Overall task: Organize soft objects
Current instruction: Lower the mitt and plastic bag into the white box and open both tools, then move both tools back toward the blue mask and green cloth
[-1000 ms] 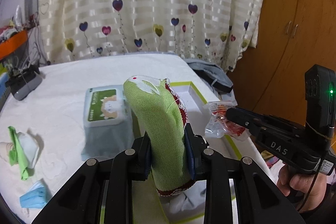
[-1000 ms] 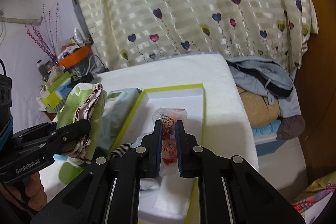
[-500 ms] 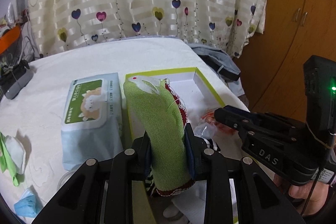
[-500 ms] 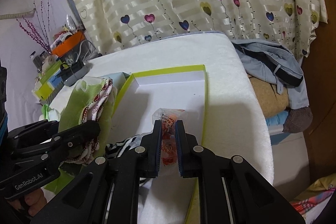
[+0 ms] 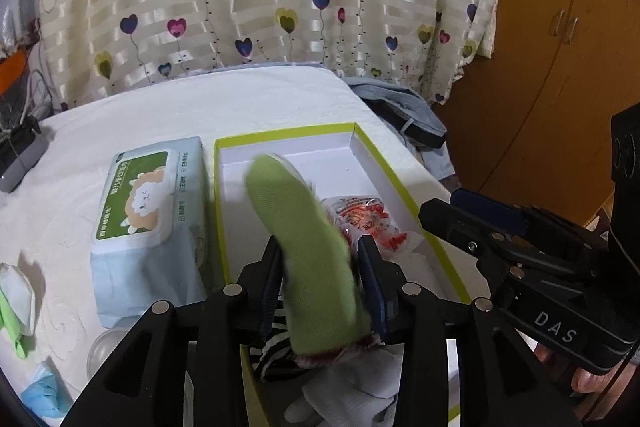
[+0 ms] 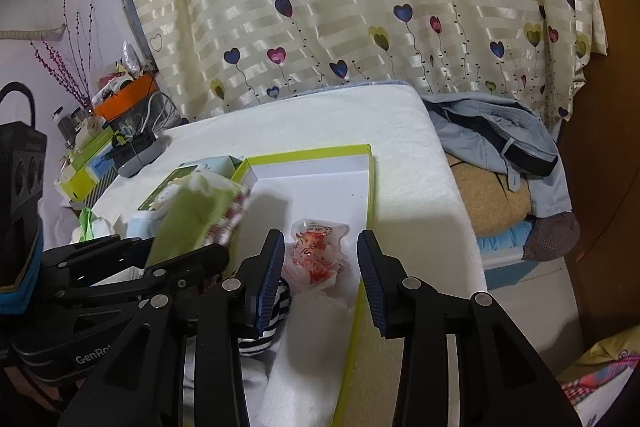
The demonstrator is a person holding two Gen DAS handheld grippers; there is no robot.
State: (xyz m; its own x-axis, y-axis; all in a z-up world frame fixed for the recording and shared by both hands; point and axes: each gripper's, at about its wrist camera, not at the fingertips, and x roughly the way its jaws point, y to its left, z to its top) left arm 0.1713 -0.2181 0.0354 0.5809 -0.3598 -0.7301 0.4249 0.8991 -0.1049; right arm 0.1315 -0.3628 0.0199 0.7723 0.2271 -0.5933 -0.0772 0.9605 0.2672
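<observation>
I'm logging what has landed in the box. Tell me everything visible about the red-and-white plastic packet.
The packet is a crinkly clear plastic pouch with red-orange print, puffy and creased. It lies flat on the white floor of the green-rimmed box, between the open right gripper fingers, apparently untouched. In the left wrist view the packet sits beside the green cloth.

— Where's the room?
— The far half of the box [image 5: 362, 163] floor, upper centre in the left view, lies bare.
— And nearer?
— The crinkly packet [image 6: 316, 255], a striped cloth [image 6: 268, 311] and the green pouch [image 5: 308, 251] crowd it; the wipes pack [image 5: 148, 211] seems to touch its left wall.
</observation>
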